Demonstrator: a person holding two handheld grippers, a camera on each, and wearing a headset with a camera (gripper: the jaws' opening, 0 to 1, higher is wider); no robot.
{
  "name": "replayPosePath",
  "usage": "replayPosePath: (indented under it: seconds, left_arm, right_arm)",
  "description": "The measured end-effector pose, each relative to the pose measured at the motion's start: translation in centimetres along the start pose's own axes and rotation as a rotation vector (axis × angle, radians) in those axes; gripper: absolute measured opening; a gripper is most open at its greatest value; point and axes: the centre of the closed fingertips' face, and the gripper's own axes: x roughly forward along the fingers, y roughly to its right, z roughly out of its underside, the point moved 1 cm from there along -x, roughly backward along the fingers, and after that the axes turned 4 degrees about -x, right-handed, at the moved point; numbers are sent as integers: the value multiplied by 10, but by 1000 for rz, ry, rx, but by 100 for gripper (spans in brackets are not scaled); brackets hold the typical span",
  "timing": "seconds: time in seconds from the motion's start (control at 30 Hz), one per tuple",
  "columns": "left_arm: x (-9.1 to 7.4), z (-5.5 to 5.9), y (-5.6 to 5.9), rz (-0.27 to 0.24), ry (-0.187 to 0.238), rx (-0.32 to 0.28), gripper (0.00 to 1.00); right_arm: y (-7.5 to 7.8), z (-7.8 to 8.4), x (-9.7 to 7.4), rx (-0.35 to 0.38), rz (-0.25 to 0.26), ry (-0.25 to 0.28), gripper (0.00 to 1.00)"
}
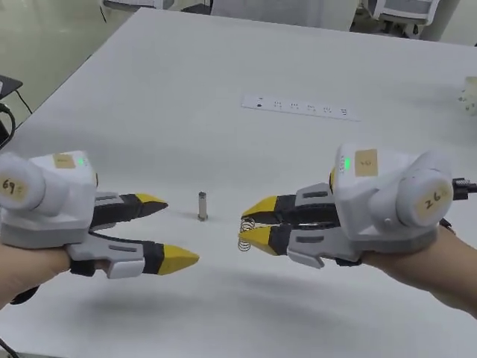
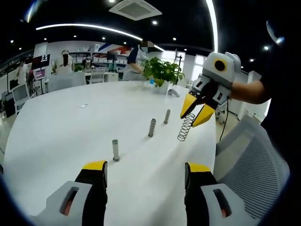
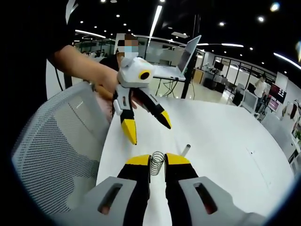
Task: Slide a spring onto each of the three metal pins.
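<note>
A bare metal pin [image 1: 202, 206] stands upright on the white table [image 1: 186, 89] between my two grippers. My right gripper [image 1: 244, 226] is shut on a coil spring [image 1: 246, 233], held just above the table to the pin's right. The spring [image 3: 157, 163] sits pinched between its yellow tips, with the pin [image 3: 186, 150] just beyond. My left gripper [image 1: 181, 230] is open and holds nothing. In the left gripper view, the near pin [image 2: 115, 150] is bare, a second pin [image 2: 152, 127] carries a spring, and a third pin [image 2: 167, 116] stands behind it.
A white power strip [image 1: 300, 107] lies farther back on the table. A small white object [image 1: 469, 95] sits at the right edge. A grey mesh chair [image 3: 61, 155] stands beside the table, with a laptop [image 3: 181, 59] and a potted plant [image 2: 162, 70] at the far ends.
</note>
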Motion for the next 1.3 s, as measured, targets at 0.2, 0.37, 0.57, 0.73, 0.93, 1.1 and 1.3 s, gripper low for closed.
replayPosePath:
  seconds: [0.2, 0.37, 0.57, 0.73, 0.93, 1.1, 1.3]
  left_arm:
    - [-7, 3, -10, -40, 18, -20, 75]
    - [-9, 3, -11, -48, 34, -33, 82]
    - [-10, 3, -11, -46, 55, -46, 90]
    - [-10, 2, -8, -35, 80, -53, 98]
    - [-15, 9, -12, -40, 77, -60, 98]
    - [-17, 8, -12, -44, 85, -68, 98]
    - [-18, 10, -13, -52, 87, -72, 98]
  right_arm:
    - [4, 1, 3, -2, -2, -7, 8]
    - [6, 3, 6, -5, -8, -14, 8]
    - [11, 2, 10, 2, -4, -15, 8]
    - [16, 7, 14, 1, 2, -33, 9]
    - [30, 6, 19, 0, 26, -44, 9]
    - [42, 1, 24, 9, 43, -36, 9]
    - [53, -7, 31, 9, 61, -24, 9]
